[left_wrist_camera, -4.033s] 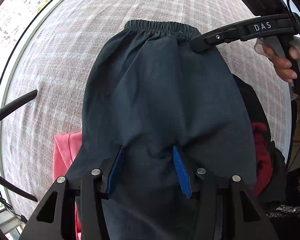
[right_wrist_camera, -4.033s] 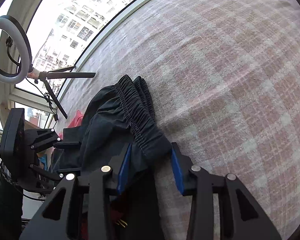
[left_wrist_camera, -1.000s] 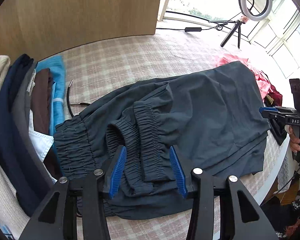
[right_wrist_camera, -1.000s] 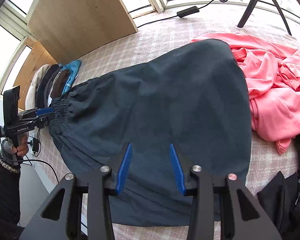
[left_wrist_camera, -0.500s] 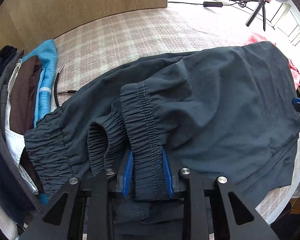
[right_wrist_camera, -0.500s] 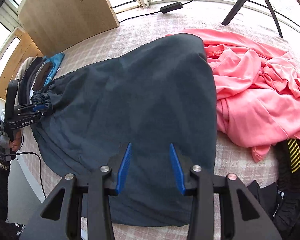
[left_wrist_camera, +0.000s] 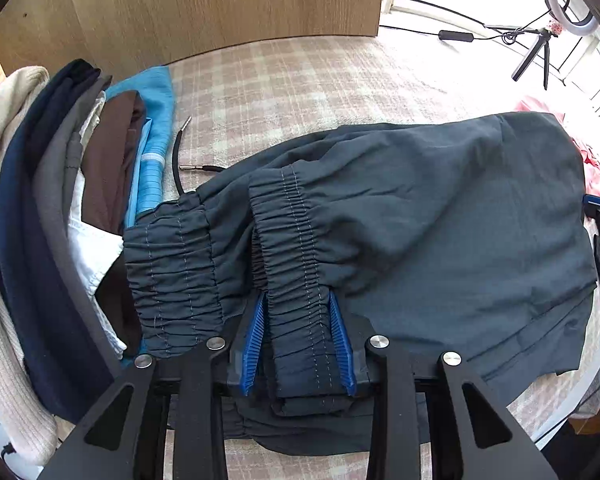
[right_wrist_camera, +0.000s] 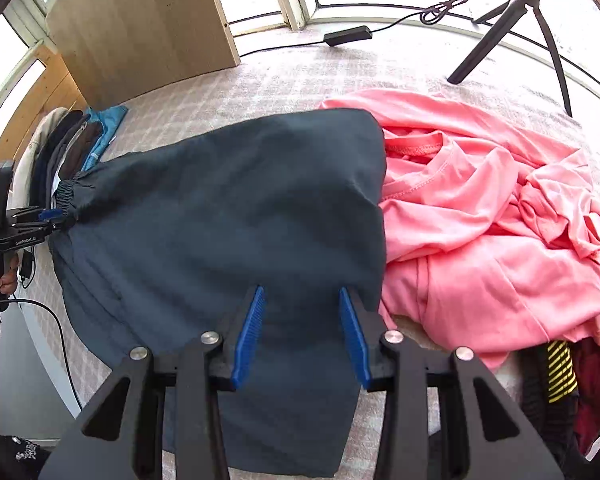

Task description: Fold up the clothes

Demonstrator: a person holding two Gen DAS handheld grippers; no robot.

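Since the left fingers (left_wrist_camera: 298, 338) barely pinch the trousers' cuff (left_wrist_camera: 296, 280) after loosening, it may slip; the right fingers (right_wrist_camera: 302, 336) hover spread over the trousers (right_wrist_camera: 228, 216) near the surface's front edge.

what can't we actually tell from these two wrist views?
- Left wrist: whether the left gripper presses the dark trousers' elastic cuff; the cloth hides the contact.
- Right wrist: whether the right gripper pinches the trousers or rests on them; the cloth hides its fingertips.
- Left wrist: how many garments the folded stack holds; the image edge cuts it off.
- Right wrist: the striped item; pink shirt covers it.
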